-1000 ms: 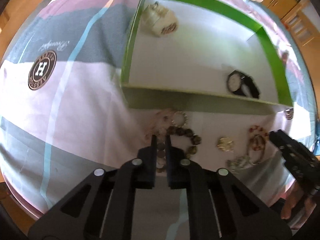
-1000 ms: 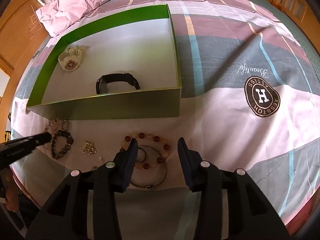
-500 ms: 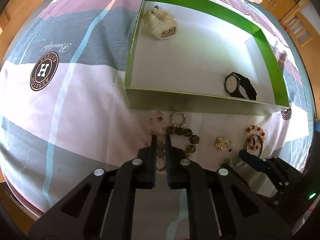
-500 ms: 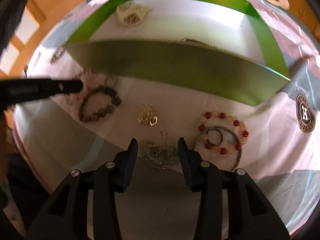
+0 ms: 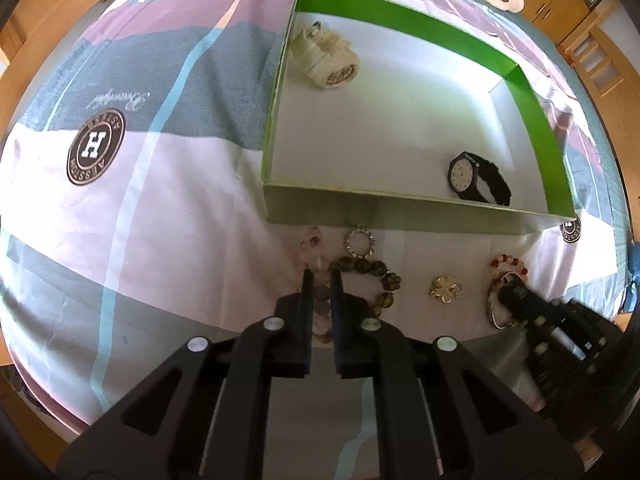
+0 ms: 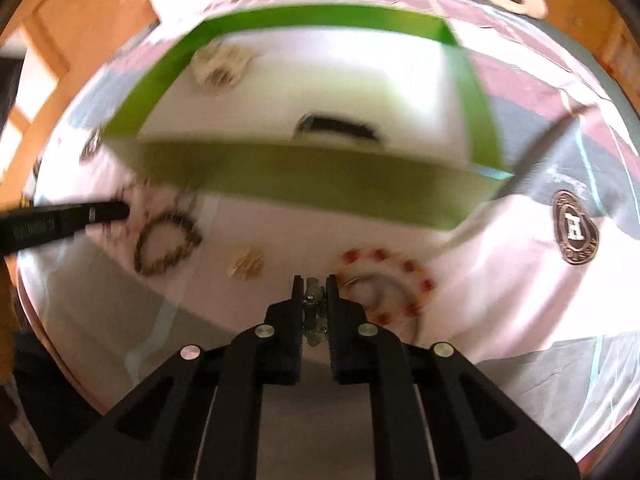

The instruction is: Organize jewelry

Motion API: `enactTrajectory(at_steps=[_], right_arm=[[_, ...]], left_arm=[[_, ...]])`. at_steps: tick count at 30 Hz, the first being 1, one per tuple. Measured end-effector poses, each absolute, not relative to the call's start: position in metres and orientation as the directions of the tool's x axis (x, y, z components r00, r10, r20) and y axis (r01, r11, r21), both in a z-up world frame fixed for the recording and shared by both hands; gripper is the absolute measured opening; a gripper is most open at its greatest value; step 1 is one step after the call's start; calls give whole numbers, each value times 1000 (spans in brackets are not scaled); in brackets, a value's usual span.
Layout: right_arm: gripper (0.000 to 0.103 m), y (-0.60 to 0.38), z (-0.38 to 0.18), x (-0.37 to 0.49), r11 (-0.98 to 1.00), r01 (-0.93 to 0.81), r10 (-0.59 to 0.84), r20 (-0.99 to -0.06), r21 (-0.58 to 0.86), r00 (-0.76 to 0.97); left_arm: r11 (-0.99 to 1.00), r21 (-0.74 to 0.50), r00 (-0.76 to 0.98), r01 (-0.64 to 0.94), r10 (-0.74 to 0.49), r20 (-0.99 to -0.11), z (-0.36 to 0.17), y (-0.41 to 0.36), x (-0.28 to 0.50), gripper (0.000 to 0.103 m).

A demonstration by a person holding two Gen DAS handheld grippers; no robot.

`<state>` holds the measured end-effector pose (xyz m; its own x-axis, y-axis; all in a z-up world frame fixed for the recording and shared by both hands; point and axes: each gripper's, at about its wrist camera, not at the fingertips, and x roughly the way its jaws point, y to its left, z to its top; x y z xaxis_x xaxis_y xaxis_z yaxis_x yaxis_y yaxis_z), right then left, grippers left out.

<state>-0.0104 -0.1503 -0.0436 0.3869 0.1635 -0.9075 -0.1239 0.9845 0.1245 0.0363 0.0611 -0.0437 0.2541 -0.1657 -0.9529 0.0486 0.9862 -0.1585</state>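
While poised low over the striped bedspread (image 5: 160, 208), just in front of the green box (image 5: 400, 212): both tools among the loose jewelry.

Well left of the box, printed on the cloth: a round H logo (image 5: 95, 147).

Inside the box, near its back left corner: a cream watch (image 5: 326, 60) lying on its side. Inside too, near the front right corner: a black watch (image 5: 476, 176), dial up.

In front of the box's near wall, toward its left end: a pale pink bead bracelet (image 5: 314, 242). Just right of that, close to the wall: a rhinestone ring (image 5: 360, 243). A little further from the wall: a brown bead bracelet (image 5: 380, 276).

Left gripper (image 5: 320, 276) over the pink bracelet, fingers drawn nearly together with only a narrow slit left. Pink beads visible through the slit. Cannot tell whether pinched or merely underneath.

Before the box's right half: a gold brooch (image 5: 445, 289), apart from the rest. Further right: a red-and-amber bead bracelet (image 5: 508, 264) overlapping a metal bangle (image 5: 494, 312).

Right gripper (image 5: 506, 294) reaching in over that pair. Blurred in its own view, yet fingers plainly clamped together on a small silvery chain (image 6: 314, 312), held in front of the box's near wall, just left of the red-and-amber bracelet.
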Motion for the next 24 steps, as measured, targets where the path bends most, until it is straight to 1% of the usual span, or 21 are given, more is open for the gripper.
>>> enactTrajectory(at_steps=[4, 10, 18, 24], right_arm=[[10, -168, -40, -6, 989, -71, 149, -902, 131, 405], [10, -165, -42, -11, 988, -75, 152, -904, 133, 400], [10, -162, -42, -12, 988, -94, 153, -894, 125, 421], [10, -161, -43, -10, 989, -90, 143, -893, 116, 427]], left_arm=[[984, -162, 286, 70, -176, -942, -36, 58, 33, 8], [979, -178, 321, 100, -201, -925, -24, 52, 30, 8], [984, -113, 371, 136, -156, -916, -21, 38, 22, 8], [983, -100, 380, 152, -152, -913, -19, 35, 18, 8]])
